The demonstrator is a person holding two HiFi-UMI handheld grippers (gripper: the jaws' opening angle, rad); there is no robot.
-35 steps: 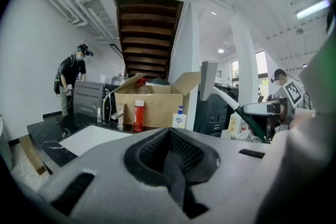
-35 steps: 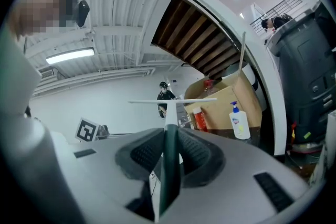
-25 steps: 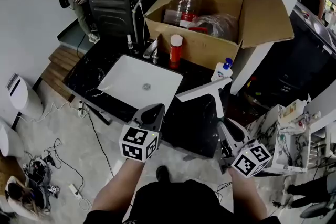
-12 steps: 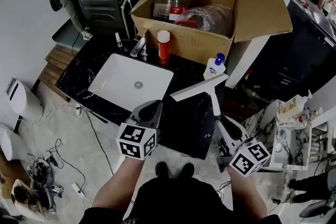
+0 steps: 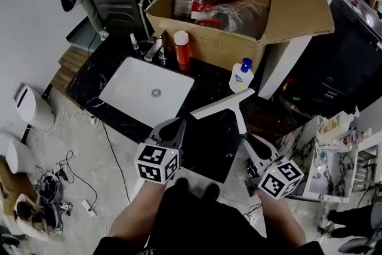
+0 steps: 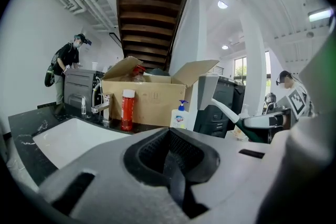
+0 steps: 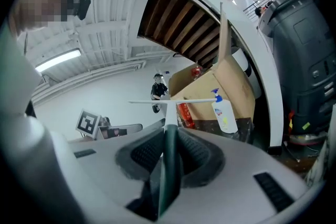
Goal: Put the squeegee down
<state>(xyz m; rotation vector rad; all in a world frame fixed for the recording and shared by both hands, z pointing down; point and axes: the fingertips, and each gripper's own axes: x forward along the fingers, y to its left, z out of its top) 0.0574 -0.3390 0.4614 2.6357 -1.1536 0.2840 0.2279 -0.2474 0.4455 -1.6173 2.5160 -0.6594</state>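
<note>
Black counter (image 5: pixel 206 143) below: right gripper (image 5: pixel 249 143) clamped on squeegee (image 5: pixel 222 104), blade beyond its fingers, not yet set down; left gripper (image 5: pixel 173 126) closed, empty.

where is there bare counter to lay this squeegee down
The widest bare patch is the black counter between the sink and the counter's right end, in front of the soap bottle, below the squeegee held in the right gripper. The back strip is crowded: faucet, red can and cardboard box.
</note>
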